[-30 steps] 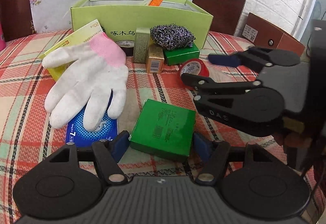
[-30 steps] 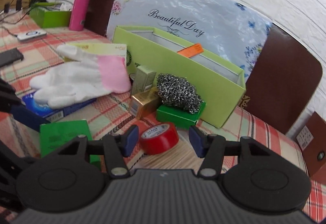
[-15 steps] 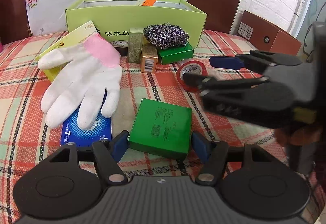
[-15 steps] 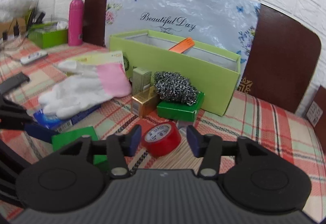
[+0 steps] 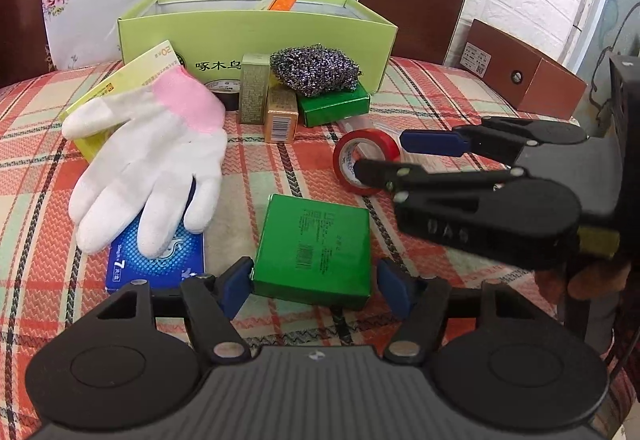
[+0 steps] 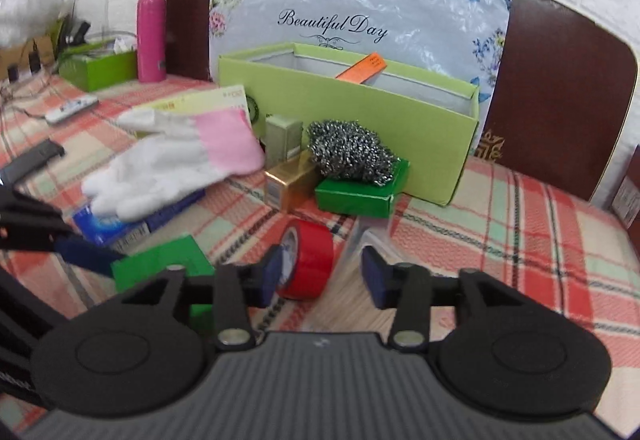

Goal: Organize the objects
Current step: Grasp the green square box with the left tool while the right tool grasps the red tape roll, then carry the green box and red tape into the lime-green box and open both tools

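My left gripper (image 5: 312,282) is spread wide around the flat green box (image 5: 314,242) on the checked tablecloth (image 5: 36,199). My right gripper (image 6: 322,276) is spread too, the red tape roll (image 6: 308,260) standing on edge against its left finger.

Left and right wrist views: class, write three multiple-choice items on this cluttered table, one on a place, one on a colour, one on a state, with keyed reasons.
1. The silvery steel-wool scrubber rests on:
A. a small green box
B. the white glove
C. bare cloth

2. The tape roll between the right hand-held gripper's fingers is:
A. blue
B. red
C. yellow

3. The left hand-held gripper is:
A. shut on the glove
B. open, either side of a flat green box
C. shut on nothing

Answers: 1 A, the scrubber sits atop that box. 2 B, its band is red. 3 B, both pads stand apart beside the box.
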{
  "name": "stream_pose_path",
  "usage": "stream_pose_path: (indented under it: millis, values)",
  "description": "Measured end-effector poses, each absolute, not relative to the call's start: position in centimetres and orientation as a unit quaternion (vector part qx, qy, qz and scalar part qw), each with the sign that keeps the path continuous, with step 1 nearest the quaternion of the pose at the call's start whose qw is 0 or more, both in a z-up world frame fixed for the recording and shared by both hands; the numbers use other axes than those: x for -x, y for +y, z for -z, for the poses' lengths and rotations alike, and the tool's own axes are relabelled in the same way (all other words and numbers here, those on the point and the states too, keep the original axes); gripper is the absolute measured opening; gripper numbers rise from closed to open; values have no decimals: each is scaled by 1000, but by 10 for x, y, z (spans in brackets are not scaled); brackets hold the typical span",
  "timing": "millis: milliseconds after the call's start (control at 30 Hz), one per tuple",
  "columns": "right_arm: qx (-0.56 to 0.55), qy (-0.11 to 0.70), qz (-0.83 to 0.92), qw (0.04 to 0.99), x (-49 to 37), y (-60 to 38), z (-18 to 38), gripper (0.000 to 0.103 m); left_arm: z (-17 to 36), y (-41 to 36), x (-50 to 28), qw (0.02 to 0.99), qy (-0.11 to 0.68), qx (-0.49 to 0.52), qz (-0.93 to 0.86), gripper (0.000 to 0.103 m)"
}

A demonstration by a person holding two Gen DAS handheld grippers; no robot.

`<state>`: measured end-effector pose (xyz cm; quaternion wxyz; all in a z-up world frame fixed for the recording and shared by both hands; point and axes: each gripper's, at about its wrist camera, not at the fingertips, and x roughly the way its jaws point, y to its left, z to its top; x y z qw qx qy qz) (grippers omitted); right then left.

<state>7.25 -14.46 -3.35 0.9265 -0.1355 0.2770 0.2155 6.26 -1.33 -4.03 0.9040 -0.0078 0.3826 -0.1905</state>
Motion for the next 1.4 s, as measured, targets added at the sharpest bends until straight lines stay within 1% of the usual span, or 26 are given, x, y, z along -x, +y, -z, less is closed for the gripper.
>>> stream_pose_path:
  millis: [100, 133, 167, 200, 267, 300, 333, 367, 400, 433, 500, 567, 633, 733, 800, 833, 900, 933, 967, 1000, 1133, 1233, 1300, 1333, 1400]
  values:
    - [142, 280, -215, 925, -73, -140, 38, 44, 39, -13, -63, 901, 384, 9, 203, 64]
    - [137, 286, -214, 924, -75, -139, 38, 31, 38, -12, -62, 900, 385, 12, 205, 64]
    - [115, 296, -220, 923, -77, -141, 36, 22, 39, -11, -62, 899, 386, 14, 206, 64]
    - [75, 309, -237, 918, -81, -146, 33, 20, 39, -11, -61, 899, 386, 15, 206, 64]
    - [-32, 343, -282, 895, -93, -160, 29, 20, 39, -12, -61, 899, 387, 15, 205, 64]
    - [-63, 353, -291, 887, -97, -164, 29, 20, 39, -12, -61, 899, 387, 15, 205, 64]
    - [-61, 356, -282, 889, -98, -164, 30, 20, 39, -12, -61, 899, 386, 14, 204, 64]
    - [-25, 349, -255, 902, -98, -160, 31, 20, 39, -13, -61, 900, 386, 14, 203, 64]
    - [5, 335, -231, 914, -95, -158, 31, 25, 39, -13, -60, 900, 386, 13, 203, 64]
    - [18, 325, -223, 919, -92, -159, 32, 35, 39, -13, -60, 900, 385, 12, 202, 65]
    - [17, 316, -227, 921, -87, -163, 29, 44, 39, -13, -62, 900, 386, 14, 202, 66]
    - [34, 301, -231, 924, -81, -161, 26, 46, 39, -16, -64, 900, 386, 13, 202, 69]
    - [61, 291, -226, 928, -80, -156, 27, 50, 39, -19, -65, 901, 385, 9, 200, 70]
    - [74, 297, -228, 924, -85, -147, 32, 50, 39, -19, -65, 899, 385, 6, 207, 67]
    - [76, 305, -233, 920, -90, -142, 36, 53, 38, -18, -66, 899, 386, 10, 207, 67]
    - [81, 308, -234, 919, -91, -140, 39, 55, 38, -18, -67, 899, 387, 13, 206, 66]
    - [95, 302, -229, 921, -91, -136, 42, 55, 38, -18, -69, 900, 385, 17, 202, 67]
    - [100, 300, -228, 921, -91, -135, 42, 54, 39, -20, -71, 900, 386, 17, 202, 70]
    - [103, 300, -227, 921, -91, -135, 42, 51, 39, -21, -72, 901, 384, 16, 202, 71]
    - [104, 300, -228, 920, -90, -135, 42, 46, 39, -24, -73, 902, 383, 12, 201, 71]
    - [91, 303, -228, 921, -89, -137, 39, 46, 39, -29, -75, 902, 382, 3, 202, 68]
    - [82, 301, -230, 922, -87, -141, 36, 46, 40, -33, -76, 903, 381, -5, 199, 68]
    - [90, 309, -232, 918, -88, -139, 39, 46, 42, -36, -76, 905, 377, -14, 195, 71]
    - [94, 307, -231, 918, -88, -138, 41, 49, 42, -38, -75, 907, 374, -18, 194, 71]
    - [105, 306, -226, 919, -87, -136, 41, 49, 44, -41, -73, 908, 371, -29, 191, 70]
